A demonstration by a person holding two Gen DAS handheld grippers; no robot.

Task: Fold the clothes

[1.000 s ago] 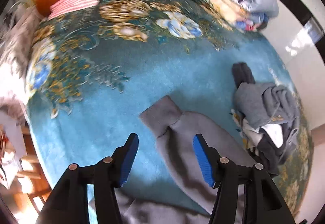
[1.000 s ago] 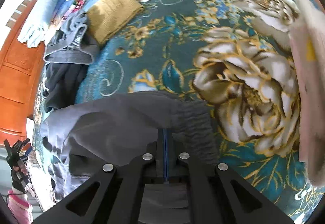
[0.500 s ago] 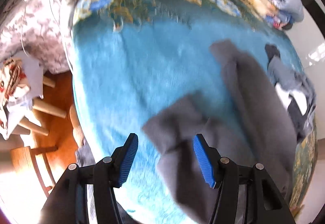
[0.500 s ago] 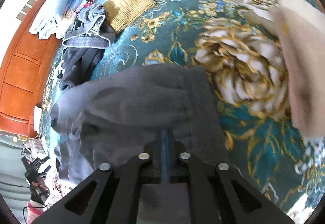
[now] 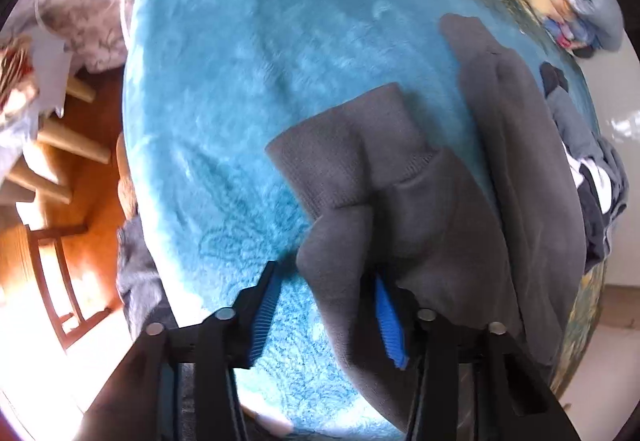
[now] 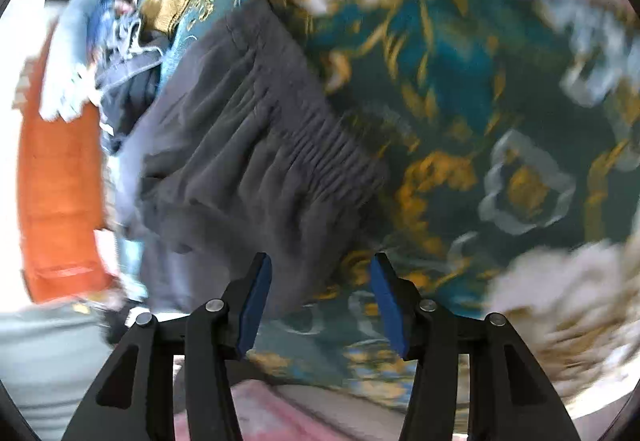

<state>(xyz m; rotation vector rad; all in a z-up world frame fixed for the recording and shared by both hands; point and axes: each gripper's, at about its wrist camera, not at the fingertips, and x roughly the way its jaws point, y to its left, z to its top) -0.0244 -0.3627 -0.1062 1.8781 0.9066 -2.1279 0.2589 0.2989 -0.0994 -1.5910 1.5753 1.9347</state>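
The right gripper (image 6: 318,305), clamped on the grey trousers (image 6: 240,161) in both earlier pictures, now stands with its pads apart, the waistband lying free ahead on the floral blanket (image 6: 440,113), as far as the blur allows. The left gripper (image 5: 326,315) now straddles a folded trouser cuff (image 5: 352,149).

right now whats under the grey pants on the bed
The teal floral blanket shows all round the grey pants. Whatever lies directly beneath the fabric is covered.

2 wrist fisheyes, close over the bed

The left view looks down along the bed (image 5: 224,89) toward its left edge; the right faces its floral part (image 6: 460,89); both share the grey trousers (image 5: 420,209) (image 6: 248,145).
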